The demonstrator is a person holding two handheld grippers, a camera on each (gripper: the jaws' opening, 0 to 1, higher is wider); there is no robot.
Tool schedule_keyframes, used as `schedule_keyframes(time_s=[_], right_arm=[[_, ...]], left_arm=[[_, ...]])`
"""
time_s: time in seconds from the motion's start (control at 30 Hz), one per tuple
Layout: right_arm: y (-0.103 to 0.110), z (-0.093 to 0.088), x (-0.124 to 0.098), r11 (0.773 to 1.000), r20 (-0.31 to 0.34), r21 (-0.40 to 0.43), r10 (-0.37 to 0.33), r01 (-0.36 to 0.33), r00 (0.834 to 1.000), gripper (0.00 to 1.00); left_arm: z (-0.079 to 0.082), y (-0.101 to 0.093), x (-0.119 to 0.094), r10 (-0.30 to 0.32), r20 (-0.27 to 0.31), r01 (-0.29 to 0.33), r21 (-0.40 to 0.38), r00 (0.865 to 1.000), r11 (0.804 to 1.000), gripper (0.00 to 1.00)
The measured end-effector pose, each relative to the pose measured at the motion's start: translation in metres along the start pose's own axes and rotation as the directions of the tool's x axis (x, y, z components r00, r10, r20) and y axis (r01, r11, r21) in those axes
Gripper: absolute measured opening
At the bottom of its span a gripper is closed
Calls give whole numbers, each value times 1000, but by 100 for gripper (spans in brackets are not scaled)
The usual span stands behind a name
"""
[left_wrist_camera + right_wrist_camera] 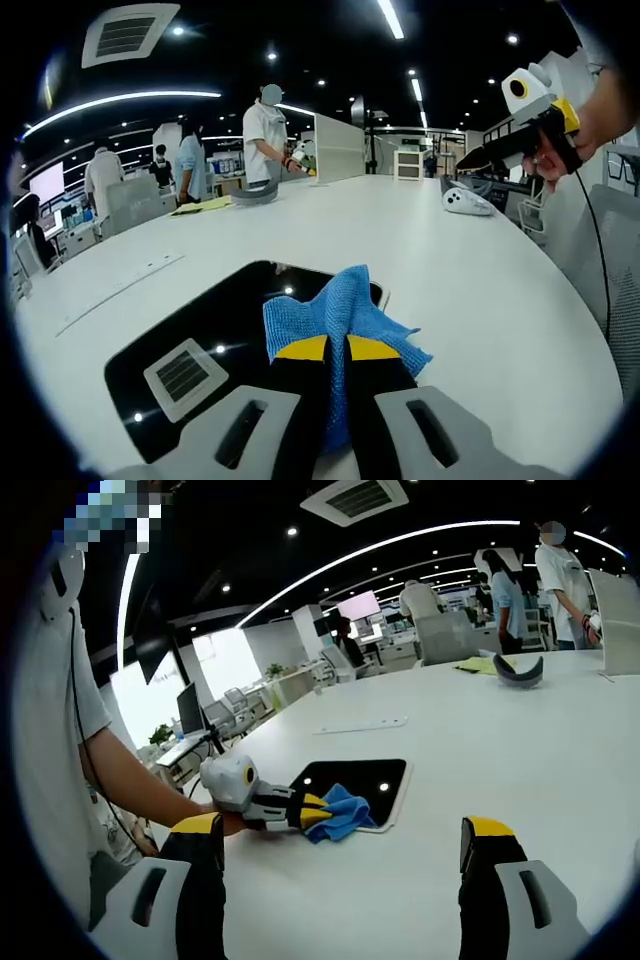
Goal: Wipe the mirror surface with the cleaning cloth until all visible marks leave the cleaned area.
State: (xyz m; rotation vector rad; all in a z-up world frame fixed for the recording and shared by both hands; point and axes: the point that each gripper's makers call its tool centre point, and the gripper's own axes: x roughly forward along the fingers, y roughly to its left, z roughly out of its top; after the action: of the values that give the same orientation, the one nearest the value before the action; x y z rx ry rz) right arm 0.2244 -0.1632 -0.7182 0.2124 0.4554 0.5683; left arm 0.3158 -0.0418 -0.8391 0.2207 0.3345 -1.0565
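Note:
A dark mirror [210, 340] with a pale edge lies flat on the white table [470, 290] and reflects ceiling lights and a vent. My left gripper [337, 350] is shut on a blue cleaning cloth [340, 310], which rests on the mirror's right edge. In the right gripper view the same mirror [355, 780] lies ahead, with the cloth [342, 815] at its near corner held by the left gripper [312, 813]. My right gripper [340, 845] hovers open above the table, nothing between its jaws. It also shows raised at the far right [480, 158] of the left gripper view.
A white device [467, 202] and a grey curved object [255, 195] lie farther along the table, with a yellow sheet [205, 205] nearby. A thin white strip [362, 724] lies beyond the mirror. Several people stand at the far end. A person's arm [130, 780] holds the left gripper.

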Motion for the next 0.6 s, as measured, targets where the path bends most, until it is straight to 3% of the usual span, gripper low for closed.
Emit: schedule_keyframes(time_s=[0.6], right_arm=[[3,3,0,1000,0,-9,8,-8,1000,98]], left_arm=[[-1,3,-6,-9,6,9,-10,1000,1000,3]])
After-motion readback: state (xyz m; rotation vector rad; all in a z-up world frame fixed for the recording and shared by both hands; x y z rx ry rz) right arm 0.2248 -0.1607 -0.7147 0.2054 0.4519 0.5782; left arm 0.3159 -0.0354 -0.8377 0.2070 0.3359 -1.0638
